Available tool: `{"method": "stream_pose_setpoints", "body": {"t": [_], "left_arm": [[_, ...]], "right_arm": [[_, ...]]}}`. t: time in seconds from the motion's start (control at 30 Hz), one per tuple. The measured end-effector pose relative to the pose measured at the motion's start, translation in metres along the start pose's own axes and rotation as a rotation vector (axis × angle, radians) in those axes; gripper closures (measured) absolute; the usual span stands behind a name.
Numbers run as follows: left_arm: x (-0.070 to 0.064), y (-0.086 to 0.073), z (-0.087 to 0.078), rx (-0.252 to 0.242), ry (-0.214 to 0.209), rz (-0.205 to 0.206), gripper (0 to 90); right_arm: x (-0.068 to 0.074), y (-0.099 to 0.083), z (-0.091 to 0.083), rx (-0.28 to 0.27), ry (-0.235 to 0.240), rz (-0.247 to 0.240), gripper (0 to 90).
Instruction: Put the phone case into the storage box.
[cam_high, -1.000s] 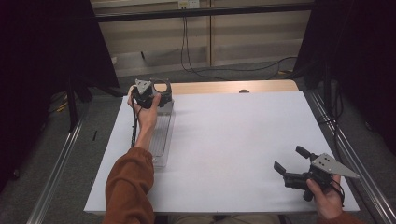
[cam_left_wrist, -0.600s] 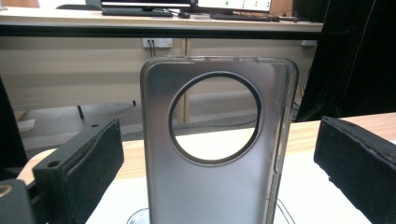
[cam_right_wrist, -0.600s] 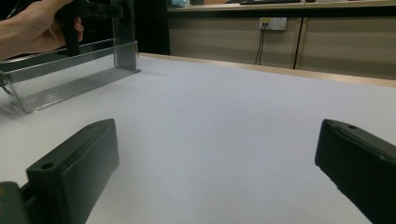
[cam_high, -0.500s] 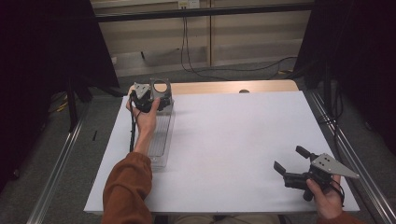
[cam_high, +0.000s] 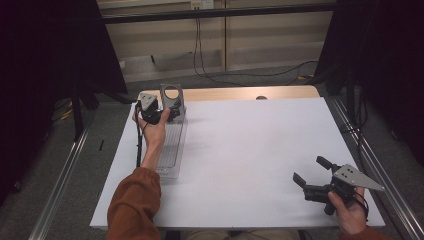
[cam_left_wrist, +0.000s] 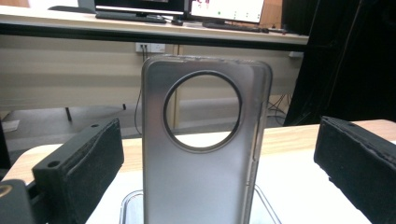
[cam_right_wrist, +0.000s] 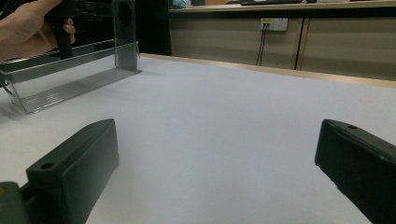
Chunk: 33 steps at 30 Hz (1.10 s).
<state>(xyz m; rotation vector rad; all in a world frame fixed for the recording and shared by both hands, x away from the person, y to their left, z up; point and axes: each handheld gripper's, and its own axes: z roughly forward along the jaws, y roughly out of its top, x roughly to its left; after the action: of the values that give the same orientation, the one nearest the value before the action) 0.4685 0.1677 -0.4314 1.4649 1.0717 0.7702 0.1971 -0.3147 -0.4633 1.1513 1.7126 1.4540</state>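
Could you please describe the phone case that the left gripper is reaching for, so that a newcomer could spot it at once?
Start at the white table and go to its far left corner, where a long clear tray lies. The phone case stands upright at the tray's far end, between the open jaws of the left gripper. It is translucent grey with a large round hole near its top.

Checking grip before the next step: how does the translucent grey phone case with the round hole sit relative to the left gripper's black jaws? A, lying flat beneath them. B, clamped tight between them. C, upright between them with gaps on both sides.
C: the translucent grey phone case stands upright between the left gripper jaws, with a clear gap on each side.
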Motion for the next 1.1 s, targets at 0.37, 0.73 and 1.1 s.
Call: {"method": "stream_pose_setpoints", "body": {"t": [0.37, 0.73, 1.1], "left_arm": [[-0.001, 0.003, -0.015, -0.014, -0.048, -0.005, 2.7], [-0.009, 0.006, -0.035, -0.044, -0.097, 0.036, 2.7], [-0.014, 0.006, -0.056, -0.045, -0.136, 0.039, 2.7]], "right_arm": [[-0.003, -0.001, 0.001, 0.002, 0.000, 0.010, 0.0], [-0.002, 0.000, 0.002, 0.000, -0.001, -0.002, 0.0], [0.000, 0.001, 0.003, 0.002, -0.001, -0.006, 0.0]]}}
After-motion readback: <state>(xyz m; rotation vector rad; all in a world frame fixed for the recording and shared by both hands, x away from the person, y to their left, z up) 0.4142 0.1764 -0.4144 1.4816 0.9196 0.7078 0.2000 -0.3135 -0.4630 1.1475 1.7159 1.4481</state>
